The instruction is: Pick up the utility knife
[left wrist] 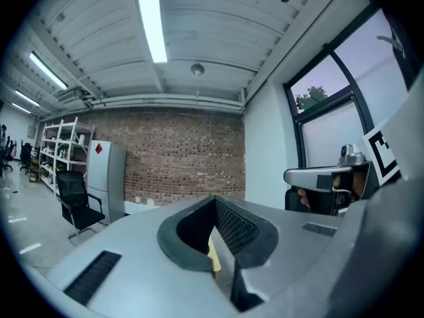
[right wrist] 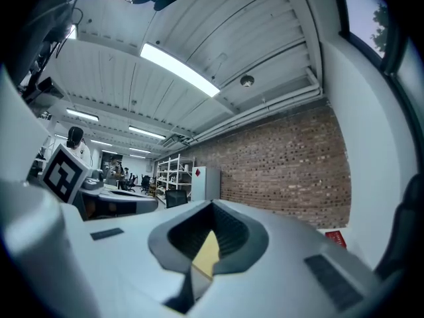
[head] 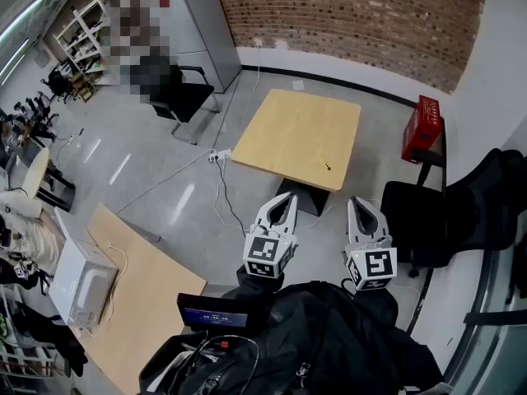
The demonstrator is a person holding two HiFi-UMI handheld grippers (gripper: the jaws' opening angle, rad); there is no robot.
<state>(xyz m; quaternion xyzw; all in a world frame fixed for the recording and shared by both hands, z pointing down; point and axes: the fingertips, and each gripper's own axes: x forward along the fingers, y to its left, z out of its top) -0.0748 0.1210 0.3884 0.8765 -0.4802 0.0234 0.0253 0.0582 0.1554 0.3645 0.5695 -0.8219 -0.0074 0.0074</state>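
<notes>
A small dark thing with a yellowish end, likely the utility knife (head: 327, 167), lies near the right front edge of the square wooden table (head: 288, 130), too small to make out. Both grippers hang short of the table's near edge. My left gripper (head: 287, 197) and my right gripper (head: 360, 201) are shut with nothing between the jaws. The left gripper view shows the left gripper (left wrist: 215, 203) with its jaws closed, pointing at the brick wall. The right gripper view shows the right gripper (right wrist: 212, 205) closed the same way. A sliver of the table shows below each pair of jaws.
A red box (head: 422, 127) rests on a black stand right of the table. Black chairs stand at the right (head: 420, 216) and back left (head: 185, 97). A power strip (head: 219, 155) with cables lies on the floor. A second wooden table (head: 144, 299) holds a white appliance (head: 81, 285).
</notes>
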